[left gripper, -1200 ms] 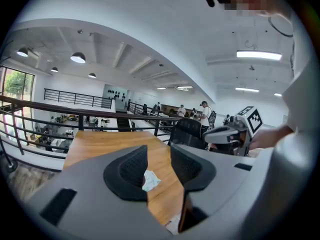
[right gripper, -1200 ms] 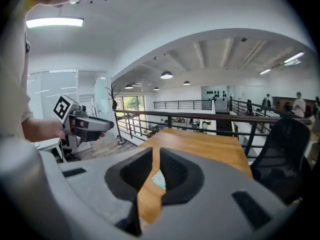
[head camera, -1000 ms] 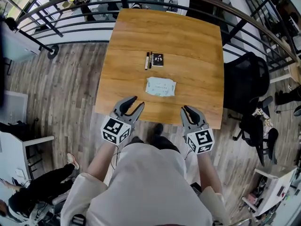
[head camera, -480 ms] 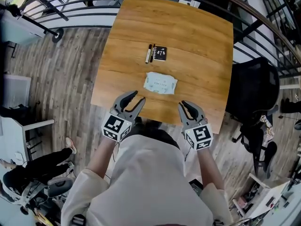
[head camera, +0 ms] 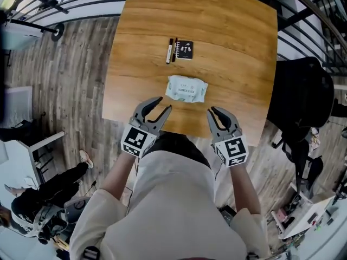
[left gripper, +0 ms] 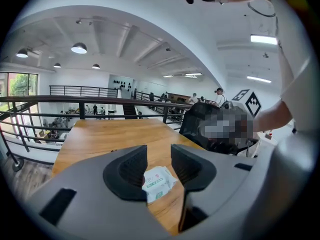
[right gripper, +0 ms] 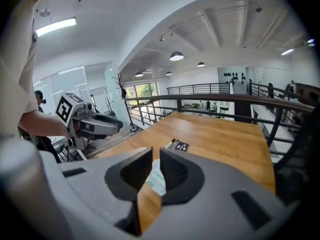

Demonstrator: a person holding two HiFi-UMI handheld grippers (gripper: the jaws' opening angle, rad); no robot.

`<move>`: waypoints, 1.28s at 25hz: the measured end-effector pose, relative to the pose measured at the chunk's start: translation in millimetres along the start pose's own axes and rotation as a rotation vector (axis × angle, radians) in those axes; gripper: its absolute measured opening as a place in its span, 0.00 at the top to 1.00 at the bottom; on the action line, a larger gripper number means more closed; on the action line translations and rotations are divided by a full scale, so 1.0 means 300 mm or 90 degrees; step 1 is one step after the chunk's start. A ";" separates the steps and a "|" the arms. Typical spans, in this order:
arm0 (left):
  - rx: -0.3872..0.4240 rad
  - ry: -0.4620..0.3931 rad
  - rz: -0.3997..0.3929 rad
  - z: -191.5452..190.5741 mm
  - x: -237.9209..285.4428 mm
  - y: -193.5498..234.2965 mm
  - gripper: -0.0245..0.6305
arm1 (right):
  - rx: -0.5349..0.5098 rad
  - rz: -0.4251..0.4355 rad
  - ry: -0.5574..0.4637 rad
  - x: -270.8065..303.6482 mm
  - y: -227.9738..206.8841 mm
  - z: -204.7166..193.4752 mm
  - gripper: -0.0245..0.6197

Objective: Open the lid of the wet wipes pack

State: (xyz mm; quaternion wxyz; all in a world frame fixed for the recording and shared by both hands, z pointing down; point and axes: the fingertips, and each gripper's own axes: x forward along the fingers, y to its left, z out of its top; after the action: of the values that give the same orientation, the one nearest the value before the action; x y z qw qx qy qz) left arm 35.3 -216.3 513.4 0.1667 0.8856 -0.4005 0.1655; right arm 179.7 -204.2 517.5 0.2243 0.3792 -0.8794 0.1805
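Brown wooden table [head camera: 227,47] with soft white wipes pack [head camera: 186,89] in the middle. Nearer: left grey gripper [head camera: 164,103] wide apart, right grey gripper [head camera: 216,112] slightly apart, both empty.

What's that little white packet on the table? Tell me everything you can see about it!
The wet wipes pack is a soft, pale, pillow-like packet, whitish with a hint of green, with a printed label on top. It looks like thin plastic film. It lies flat on the wooden table, toward its near edge, lid apparently closed. Only the table touches it; the left claw and right claw, both open, hang short of it.
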 end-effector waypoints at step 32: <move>0.154 0.122 -0.124 -0.585 0.463 0.114 0.74 | -0.232 0.053 0.216 0.567 -0.036 -0.411 0.91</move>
State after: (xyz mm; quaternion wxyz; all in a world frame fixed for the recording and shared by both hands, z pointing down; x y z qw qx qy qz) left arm 67.8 -253.3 734.4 0.1114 0.9140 -0.2723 0.2793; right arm 115.5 -250.8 712.3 0.4259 0.2603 -0.8620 0.0888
